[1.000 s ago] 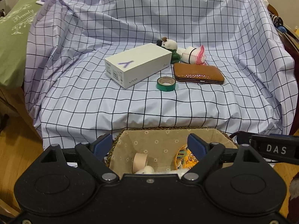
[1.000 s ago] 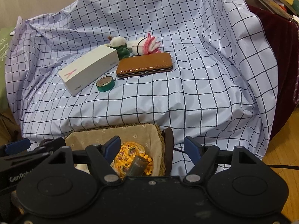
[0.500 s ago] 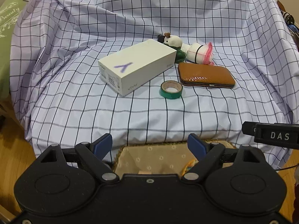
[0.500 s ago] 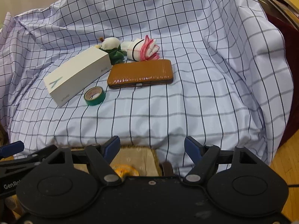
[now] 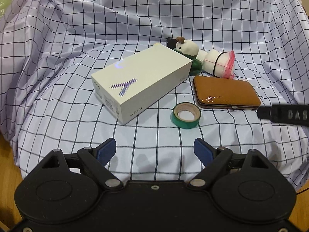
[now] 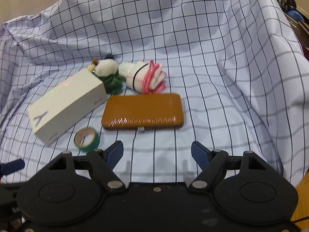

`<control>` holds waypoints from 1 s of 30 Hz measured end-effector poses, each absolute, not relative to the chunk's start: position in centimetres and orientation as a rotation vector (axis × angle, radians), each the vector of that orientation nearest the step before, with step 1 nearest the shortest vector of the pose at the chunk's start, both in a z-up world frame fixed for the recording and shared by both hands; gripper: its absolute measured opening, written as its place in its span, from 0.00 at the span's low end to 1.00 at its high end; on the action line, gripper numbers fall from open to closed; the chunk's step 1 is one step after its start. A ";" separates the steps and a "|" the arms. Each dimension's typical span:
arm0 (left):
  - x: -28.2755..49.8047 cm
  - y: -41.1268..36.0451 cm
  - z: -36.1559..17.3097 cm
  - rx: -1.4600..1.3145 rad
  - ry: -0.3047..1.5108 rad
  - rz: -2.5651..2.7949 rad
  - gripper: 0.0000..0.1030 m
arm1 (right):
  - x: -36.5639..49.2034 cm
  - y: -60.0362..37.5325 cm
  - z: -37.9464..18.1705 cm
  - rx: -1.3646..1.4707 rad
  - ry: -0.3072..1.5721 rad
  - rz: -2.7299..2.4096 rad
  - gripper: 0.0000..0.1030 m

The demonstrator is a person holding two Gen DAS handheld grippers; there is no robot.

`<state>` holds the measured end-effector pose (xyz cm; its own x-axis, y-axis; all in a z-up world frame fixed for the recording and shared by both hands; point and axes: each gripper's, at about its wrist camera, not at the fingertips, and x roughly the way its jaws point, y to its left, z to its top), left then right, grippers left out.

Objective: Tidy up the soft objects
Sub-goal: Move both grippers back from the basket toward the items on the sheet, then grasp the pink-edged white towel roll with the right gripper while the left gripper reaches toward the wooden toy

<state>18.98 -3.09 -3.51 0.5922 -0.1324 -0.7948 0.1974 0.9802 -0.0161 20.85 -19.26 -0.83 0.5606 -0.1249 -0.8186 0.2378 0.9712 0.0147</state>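
Note:
A small white plush toy in green lies behind a white phone box on the checked sheet. Beside it rests a rolled white cloth with pink edging. My left gripper is open over the sheet's front, empty, short of the box. My right gripper hovers in front of the brown case; its jaws are opening with nothing between them. The right gripper's finger shows at the right edge of the left wrist view.
A green tape roll lies in front of the box. The checked sheet drapes a seat. Wooden floor shows at the lower edges. Dark items sit at the far right.
Both grippers moved forward over the sheet. The basket below them has dropped out of view. The box, toy, cloth and case now appear closer. The right jaws stand slightly wider.

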 end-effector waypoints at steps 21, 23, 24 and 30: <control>22.6 -4.1 -3.9 0.070 0.928 -0.241 0.82 | 34.3 -20.3 -3.7 0.154 0.920 -0.296 0.84; 22.8 -4.0 -3.9 0.071 0.925 -0.244 0.82 | 34.9 -20.3 -4.0 0.173 0.917 -0.304 0.85; 22.9 -4.1 -3.9 0.073 0.925 -0.244 0.82 | 35.2 -20.4 -4.2 0.181 0.917 -0.306 0.86; 23.4 -4.0 -4.1 0.077 0.928 -0.248 0.82 | 37.3 -20.1 -5.5 0.194 0.916 -0.319 0.89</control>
